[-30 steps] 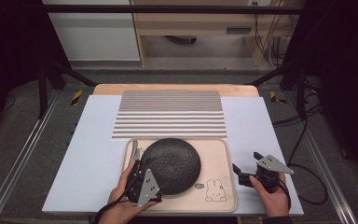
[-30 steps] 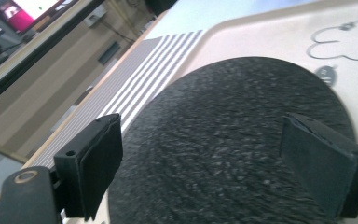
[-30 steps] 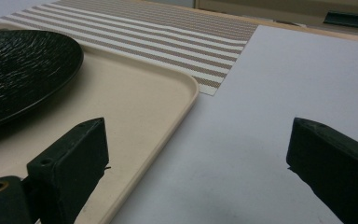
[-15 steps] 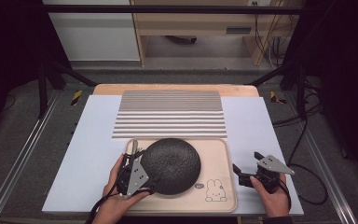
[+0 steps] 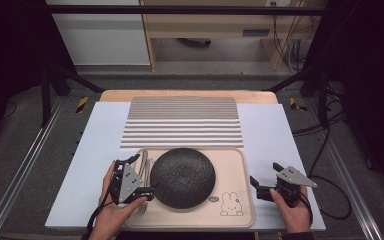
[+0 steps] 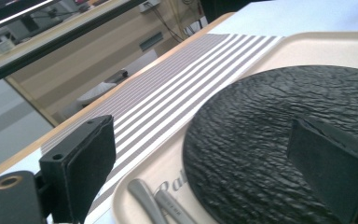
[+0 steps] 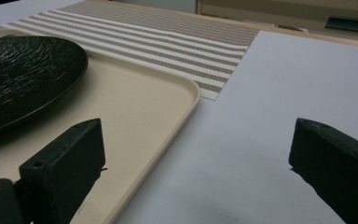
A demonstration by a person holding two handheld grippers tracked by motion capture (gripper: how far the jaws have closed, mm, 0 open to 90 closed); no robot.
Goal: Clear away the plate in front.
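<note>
A round black textured plate (image 5: 182, 177) lies on a beige tray (image 5: 237, 170) that has a rabbit drawing at its near right. Cutlery handles (image 5: 145, 167) rest on the tray just left of the plate. My left gripper (image 5: 144, 175) is open at the plate's left edge. In the left gripper view the left gripper (image 6: 205, 172) straddles the plate (image 6: 270, 116): one jaw is over its surface, the other outside, above the cutlery (image 6: 154, 203). My right gripper (image 5: 265, 173) stands open and holds nothing, just right of the tray. The tray's rim (image 7: 182, 109) runs between its jaws.
A grey and white striped placemat (image 5: 182, 122) lies beyond the tray on a pale board (image 5: 270, 130) that covers a wooden table. Metal rails run along both sides, and cables trail on the floor at the right.
My left gripper has shifted left and slightly away from the person, off the plate's near-left part to its left edge. The right gripper has stayed put.
</note>
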